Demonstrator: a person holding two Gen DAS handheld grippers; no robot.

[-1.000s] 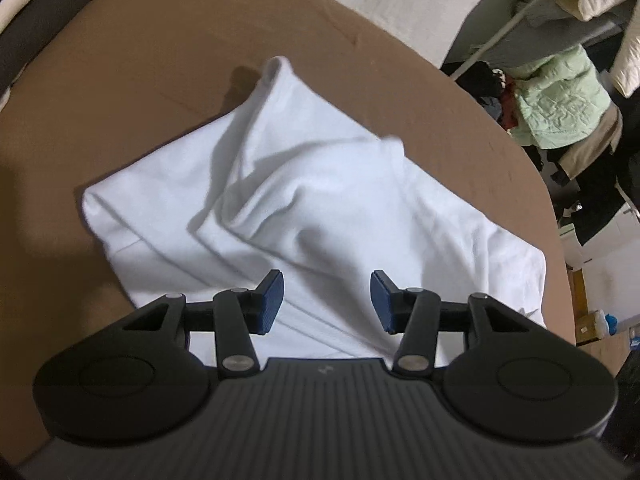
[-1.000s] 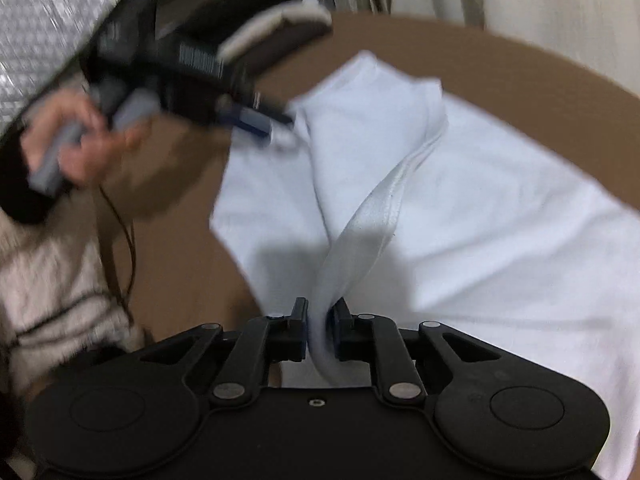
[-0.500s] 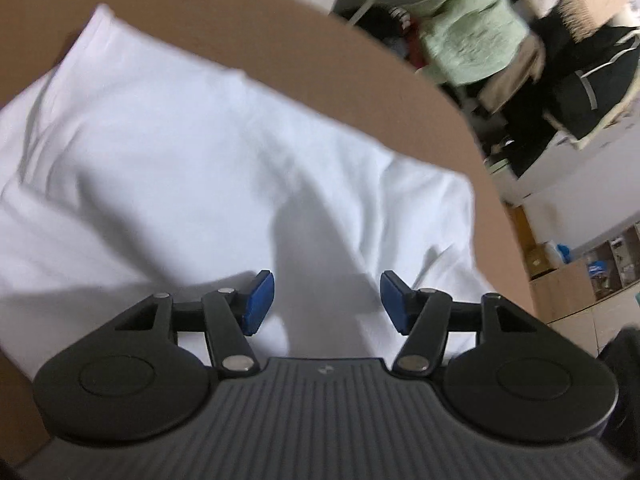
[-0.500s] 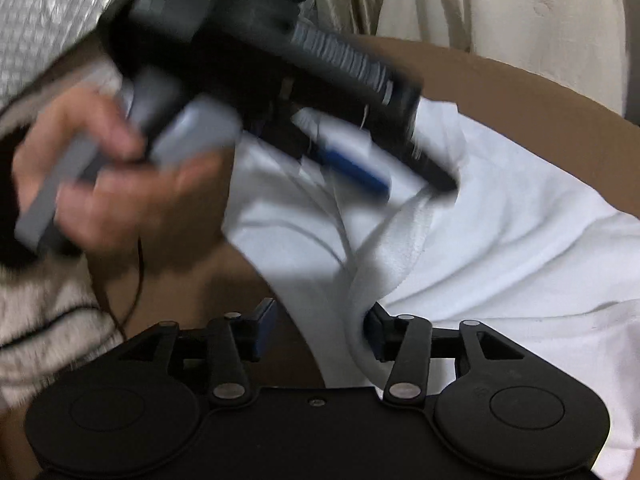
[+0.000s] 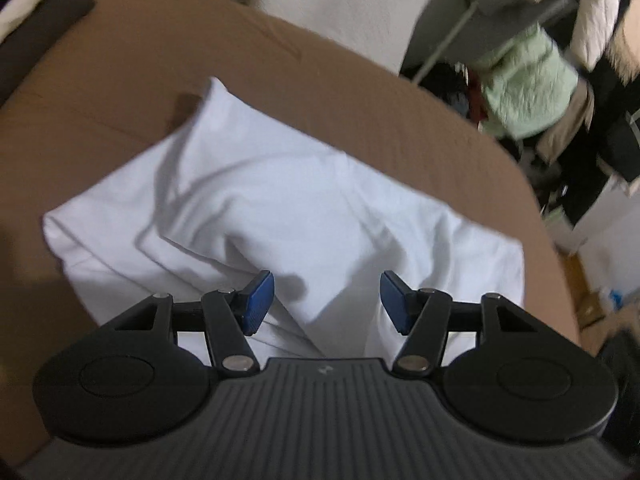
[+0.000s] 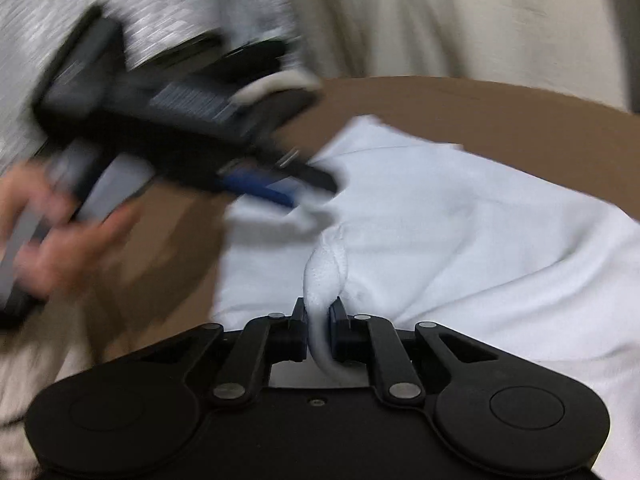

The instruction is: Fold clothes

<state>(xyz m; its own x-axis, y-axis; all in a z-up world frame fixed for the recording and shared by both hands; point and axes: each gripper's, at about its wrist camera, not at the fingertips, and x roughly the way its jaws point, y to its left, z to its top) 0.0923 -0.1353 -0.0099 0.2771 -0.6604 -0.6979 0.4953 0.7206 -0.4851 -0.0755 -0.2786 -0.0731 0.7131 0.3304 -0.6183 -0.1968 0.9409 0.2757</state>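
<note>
On brown desk [image 5: 120, 92], white garment [image 5: 288, 208] lying half-folded. We are pinching its ribbed hem, right gripper [image 6: 319, 312] fingers just closing on it; left gripper [image 5: 326, 296] hovering above garment, released, empty. Risk: thin pinch slipping, fold collapsing.

So the white shirt [image 5: 288, 216] is lying partly folded and pretty rumpled on the brown worktop [image 5: 120, 80], one corner poking up toward the far edge. A bunched strip of its edge [image 6: 324, 276] is lifted off the worktop, pinched.
</note>
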